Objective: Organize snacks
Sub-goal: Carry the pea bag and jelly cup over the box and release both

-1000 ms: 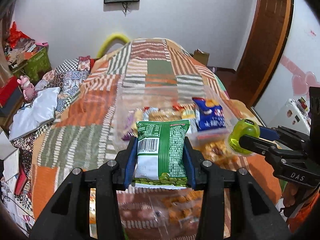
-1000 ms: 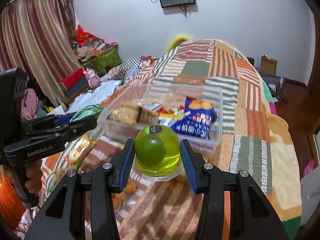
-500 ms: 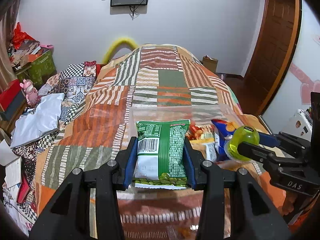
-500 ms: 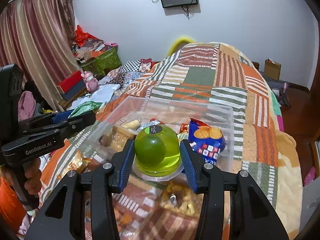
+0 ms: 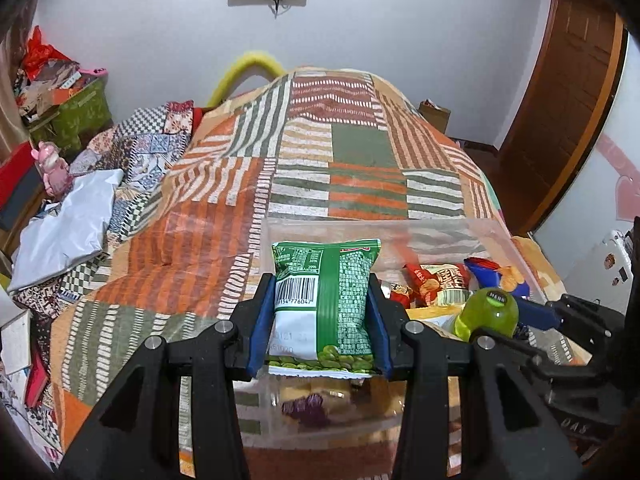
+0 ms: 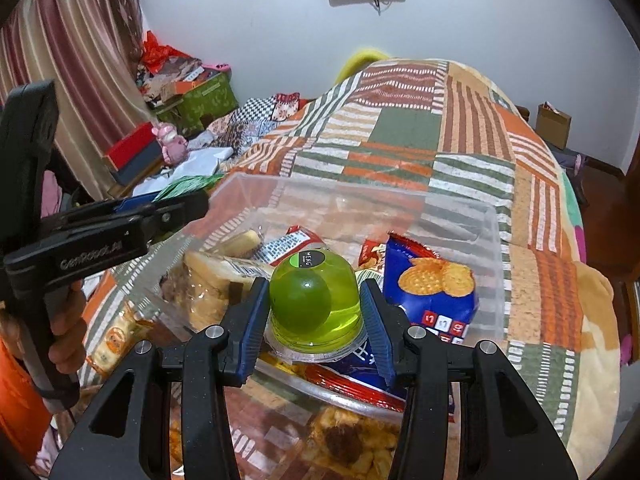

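Both snacks, green pea bag (image 5: 326,300) and jelly cup (image 6: 314,304), hang clamped above clear bin (image 6: 494,240).

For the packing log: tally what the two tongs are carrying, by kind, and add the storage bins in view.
Green pea packet: 1
Green jelly cup: 1
Clear plastic bin: 1
Total: 3

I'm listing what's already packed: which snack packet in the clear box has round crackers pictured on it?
The blue packet at the right side of the clear box. The red packet beside it shows no crackers, and the green packet is outside, held in the left gripper.
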A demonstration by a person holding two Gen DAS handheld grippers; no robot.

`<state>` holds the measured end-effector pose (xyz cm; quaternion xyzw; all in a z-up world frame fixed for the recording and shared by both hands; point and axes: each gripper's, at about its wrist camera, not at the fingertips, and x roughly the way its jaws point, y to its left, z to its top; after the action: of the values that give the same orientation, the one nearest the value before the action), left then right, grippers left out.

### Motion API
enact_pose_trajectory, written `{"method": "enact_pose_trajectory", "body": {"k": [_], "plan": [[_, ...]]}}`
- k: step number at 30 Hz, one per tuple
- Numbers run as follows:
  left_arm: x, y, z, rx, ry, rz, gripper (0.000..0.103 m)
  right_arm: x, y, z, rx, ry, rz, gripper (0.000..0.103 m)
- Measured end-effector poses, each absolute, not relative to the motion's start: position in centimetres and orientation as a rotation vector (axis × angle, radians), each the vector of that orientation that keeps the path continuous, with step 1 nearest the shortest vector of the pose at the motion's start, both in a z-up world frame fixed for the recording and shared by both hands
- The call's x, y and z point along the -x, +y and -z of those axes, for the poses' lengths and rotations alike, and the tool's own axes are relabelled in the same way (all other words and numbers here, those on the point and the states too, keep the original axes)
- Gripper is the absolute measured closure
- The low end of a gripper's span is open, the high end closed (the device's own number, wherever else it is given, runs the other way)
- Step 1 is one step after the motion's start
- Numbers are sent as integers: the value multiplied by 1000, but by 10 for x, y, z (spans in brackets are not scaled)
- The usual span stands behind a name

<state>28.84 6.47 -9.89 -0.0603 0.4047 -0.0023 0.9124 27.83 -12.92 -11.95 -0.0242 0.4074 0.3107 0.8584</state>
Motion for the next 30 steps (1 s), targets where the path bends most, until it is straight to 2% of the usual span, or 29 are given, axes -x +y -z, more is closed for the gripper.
{"method": "enact_pose_trajectory", "body": {"k": [14, 20, 24, 30], "plan": [[-306, 61, 121, 137, 916, 31, 61, -285, -122, 129, 92, 881, -654, 59], [-298, 58, 113, 119, 897, 28, 54, -278, -123, 124, 99, 872, -646, 59], [-287, 57, 104, 102, 874, 19, 53, -272, -130, 116, 88, 854, -642, 53], [-257, 59, 87, 131, 857, 36, 53, -254, -145, 103, 74, 828, -627, 53]]}}
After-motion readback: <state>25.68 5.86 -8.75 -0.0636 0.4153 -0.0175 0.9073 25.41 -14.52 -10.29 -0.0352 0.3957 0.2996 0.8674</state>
